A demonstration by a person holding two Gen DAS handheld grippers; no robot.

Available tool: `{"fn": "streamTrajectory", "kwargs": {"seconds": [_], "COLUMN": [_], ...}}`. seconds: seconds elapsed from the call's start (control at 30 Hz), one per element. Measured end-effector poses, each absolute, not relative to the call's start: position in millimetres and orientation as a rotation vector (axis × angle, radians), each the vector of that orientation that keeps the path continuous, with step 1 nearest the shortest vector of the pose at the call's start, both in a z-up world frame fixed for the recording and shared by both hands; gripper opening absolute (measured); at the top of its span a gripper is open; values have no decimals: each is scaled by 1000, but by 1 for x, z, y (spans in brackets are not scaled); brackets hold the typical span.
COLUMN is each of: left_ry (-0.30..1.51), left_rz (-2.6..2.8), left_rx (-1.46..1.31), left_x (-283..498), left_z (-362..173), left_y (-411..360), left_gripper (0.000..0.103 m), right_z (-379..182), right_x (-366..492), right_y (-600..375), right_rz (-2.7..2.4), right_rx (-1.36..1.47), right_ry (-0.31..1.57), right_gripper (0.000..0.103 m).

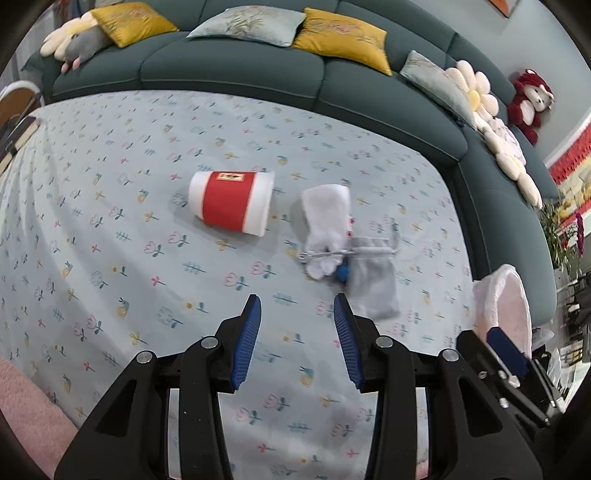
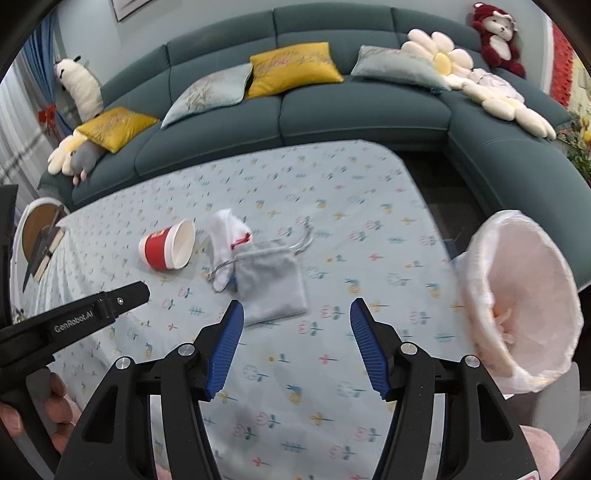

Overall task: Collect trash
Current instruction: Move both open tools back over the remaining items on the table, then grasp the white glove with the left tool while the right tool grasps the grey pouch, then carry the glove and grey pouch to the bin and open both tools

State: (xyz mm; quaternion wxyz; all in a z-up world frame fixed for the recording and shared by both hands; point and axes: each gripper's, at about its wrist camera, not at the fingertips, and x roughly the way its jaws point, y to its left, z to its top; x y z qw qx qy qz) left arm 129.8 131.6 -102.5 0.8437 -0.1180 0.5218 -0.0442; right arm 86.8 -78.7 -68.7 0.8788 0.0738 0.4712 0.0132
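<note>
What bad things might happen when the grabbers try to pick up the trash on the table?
1. The red and white cup lies on its side, so it may roll away if nudged.
2. The grey pouch has drawstrings over the white pouch; lifting one might drag the other.
3. The lined bin sits off the table's edge, so dropped trash might miss it.

Setting: a home living room. A dark teal corner sofa (image 2: 362,107) wraps around two sides of the space. It carries yellow cushions (image 2: 293,68) and pale blue cushions (image 2: 210,92), flower-shaped pillows (image 2: 441,59) and a red-and-white plush bear (image 2: 496,37). In front stands a low table under a floral-print tablecloth (image 1: 110,221). A framed picture (image 2: 129,7) hangs on the wall, a blue curtain (image 2: 40,48) hangs at the left, and a leafy plant (image 1: 561,236) stands at the right.
</note>
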Motion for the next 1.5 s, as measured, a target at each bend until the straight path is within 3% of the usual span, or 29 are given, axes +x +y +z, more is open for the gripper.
{"fn": "streamTrajectory", "kwargs": {"seconds": [0.2,0.4,0.47,0.53,0.7,0.9,0.97,1.07,1.17,1.23,1.33,1.4,1.5], "left_ry": [1129,1142,1145,1145,1153,1180,1188,1206,1222,1236,1237,1230,1208], "left_rz": [-76,-77,-82,-91,-127,-158,-162,-168,-182,-193,-198,-201,-210], "left_rx": [-278,-292,-297,-298,-302,-278,-271,-256,-237,-229,-236,-250,-264], "left_x": [150,175,183,191,213,240,248,257,260,261,258,255,250], "left_z": [-119,-130,-133,-135,-139,-152,-158,-167,-175,-179,-180,-177,-167], "left_y": [145,149,147,143,127,101,93,84,77,74,77,80,84], "left_gripper": [41,47,50,57,61,61,61,60,47,28,14,8,7], "right_z": [-97,-125,-135,-141,-161,-167,-166,-166,-165,-165,-162,-158,-149], "right_x": [112,140,149,154,161,156,157,158,159,158,154,152,147], "right_y": [-58,-47,-45,-45,-49,-63,-71,-82,-82,-81,-83,-87,-96], "right_rz": [48,51,48,43,24,-8,-15,-14,-15,-14,-15,-24,-37], "right_rx": [142,132,136,135,124,92,111,158,151,141,149,162,180], "right_ry": [1040,1091,1109,1115,1157,1151,1154,1163,1161,1161,1163,1154,1131], "right_gripper": [58,58,63,65,65,29,10,2,1,1,1,1,1]}}
